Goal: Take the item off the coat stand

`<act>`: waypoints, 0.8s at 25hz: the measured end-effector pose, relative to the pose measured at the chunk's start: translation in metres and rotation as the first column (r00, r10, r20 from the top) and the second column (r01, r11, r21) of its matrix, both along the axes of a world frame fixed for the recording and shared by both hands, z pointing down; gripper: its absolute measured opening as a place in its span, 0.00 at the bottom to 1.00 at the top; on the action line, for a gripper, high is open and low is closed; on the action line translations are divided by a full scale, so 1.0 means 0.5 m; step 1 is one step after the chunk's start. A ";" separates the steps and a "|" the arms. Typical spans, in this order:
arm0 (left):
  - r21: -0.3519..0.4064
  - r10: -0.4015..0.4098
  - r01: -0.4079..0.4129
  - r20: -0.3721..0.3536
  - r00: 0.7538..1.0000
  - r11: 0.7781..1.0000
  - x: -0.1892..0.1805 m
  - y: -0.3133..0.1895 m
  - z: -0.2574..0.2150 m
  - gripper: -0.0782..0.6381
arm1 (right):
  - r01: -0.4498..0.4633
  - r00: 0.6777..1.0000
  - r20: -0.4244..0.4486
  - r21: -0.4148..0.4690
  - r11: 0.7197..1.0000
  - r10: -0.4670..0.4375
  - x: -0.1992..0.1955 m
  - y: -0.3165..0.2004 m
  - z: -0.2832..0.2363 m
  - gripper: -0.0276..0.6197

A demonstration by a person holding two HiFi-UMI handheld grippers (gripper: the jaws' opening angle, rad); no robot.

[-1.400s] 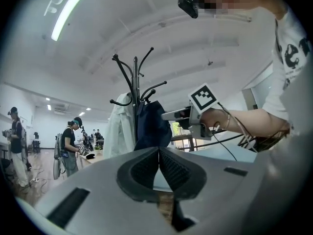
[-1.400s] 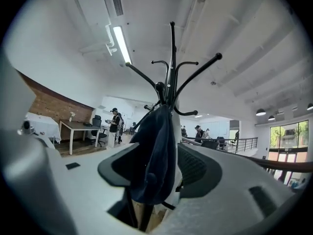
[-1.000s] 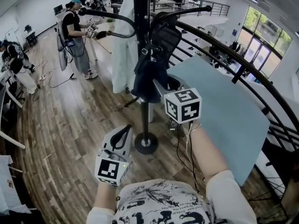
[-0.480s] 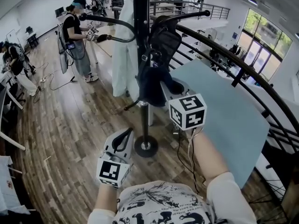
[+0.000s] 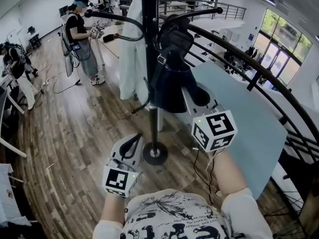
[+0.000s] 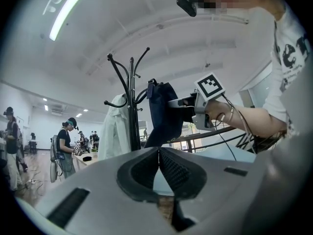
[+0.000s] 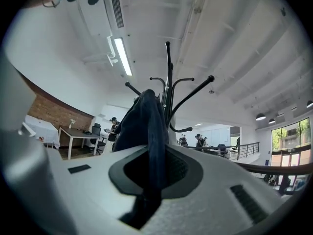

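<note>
Stand: black coat stand (image 5: 149, 39) rises at 12 o'clock in the head view, with its round base (image 5: 155, 153) on the wood floor (image 5: 70, 133).
Item: dark item (image 5: 172, 78), navy cloth with a black strap, hangs on the stand's 3 o'clock side. Its top is up at a curved hook arm and its lower part spreads out toward 5 o'clock.
Right claw: right claw (image 5: 192, 97) reaches in from 5 o'clock to the item's lower edge. In the right gripper view its jaws have just been closing and now pinch a fold of the navy cloth, which runs up from between the pads toward the hooks and trails out below them.
Left claw: left claw (image 5: 135, 139) sits low at 7 o'clock, near the base but apart from the stand. Its jaws are pressed together with nothing between them.
White coat: white coat (image 5: 132, 59) hangs on the stand's 9 o'clock side, just beside the pole.
Panel: pale blue panel (image 5: 244, 113) lies at 3 o'clock, beyond the right forearm.
Railing: dark railing (image 5: 249, 63) curves past the panel from 1 toward 4 o'clock.
Person: person (image 5: 79, 39) stands at 10 o'clock, well apart from the stand.
</note>
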State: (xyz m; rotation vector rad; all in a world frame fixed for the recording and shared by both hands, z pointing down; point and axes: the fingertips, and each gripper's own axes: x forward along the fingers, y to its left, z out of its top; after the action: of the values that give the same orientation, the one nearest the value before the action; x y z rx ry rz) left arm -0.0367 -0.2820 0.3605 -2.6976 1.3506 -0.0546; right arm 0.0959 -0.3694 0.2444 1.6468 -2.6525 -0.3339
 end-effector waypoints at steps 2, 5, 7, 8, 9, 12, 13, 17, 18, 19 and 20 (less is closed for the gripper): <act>0.003 -0.006 0.006 -0.002 1.000 1.000 -0.002 0.000 -0.001 0.12 | -0.001 1.000 0.011 -0.014 1.000 0.001 0.012 0.017 0.023 0.09; -0.004 -0.016 0.016 0.000 1.000 1.000 -0.006 0.001 0.003 0.12 | 0.000 1.000 0.021 -0.057 0.998 0.001 0.024 0.037 0.074 0.09; 0.003 -0.022 0.022 0.003 1.000 1.000 -0.006 0.004 0.001 0.12 | 0.001 1.000 0.025 -0.095 0.995 0.001 0.029 0.049 0.115 0.09; 0.009 -0.025 0.025 0.007 1.000 1.000 -0.007 0.005 0.000 0.12 | 0.002 1.000 0.026 -0.116 0.993 0.001 0.031 0.055 0.138 0.09; 0.013 -0.027 0.027 0.013 1.000 1.000 -0.007 0.006 0.000 0.12 | 0.004 1.000 0.027 -0.137 0.991 0.000 0.032 0.060 0.161 0.09; 0.003 -0.019 0.019 0.025 1.000 1.000 -0.002 0.010 0.002 0.12 | 0.011 1.000 0.025 -0.193 0.981 -0.006 0.036 0.073 0.236 0.09; -0.001 -0.016 0.016 0.027 1.000 1.000 0.000 0.012 0.002 0.12 | 0.011 1.000 0.022 -0.206 0.979 -0.006 0.039 0.077 0.259 0.09; -0.013 -0.025 0.025 0.025 0.999 1.000 -0.002 0.011 0.009 0.12 | -0.011 1.000 0.009 -0.234 0.972 0.014 0.054 0.098 0.328 0.09; -0.014 -0.028 0.028 0.022 0.999 1.000 -0.004 0.010 0.010 0.12 | -0.016 1.000 0.014 -0.236 0.972 0.020 0.057 0.103 0.338 0.09; -0.011 -0.031 0.031 0.017 0.999 0.999 -0.006 0.009 0.008 0.12 | -0.022 0.999 0.019 -0.237 0.971 0.027 0.060 0.106 0.345 0.09; -0.002 -0.037 0.037 0.012 0.999 0.999 -0.008 0.007 0.003 0.12 | -0.027 0.999 0.023 -0.235 0.972 0.033 0.063 0.109 0.350 0.09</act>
State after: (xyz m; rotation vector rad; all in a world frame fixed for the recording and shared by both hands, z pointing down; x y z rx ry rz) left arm -0.0407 -0.2785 0.3622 -2.6700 1.3973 -0.0753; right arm 0.1272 -0.3151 0.4193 1.6259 -2.5631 0.0042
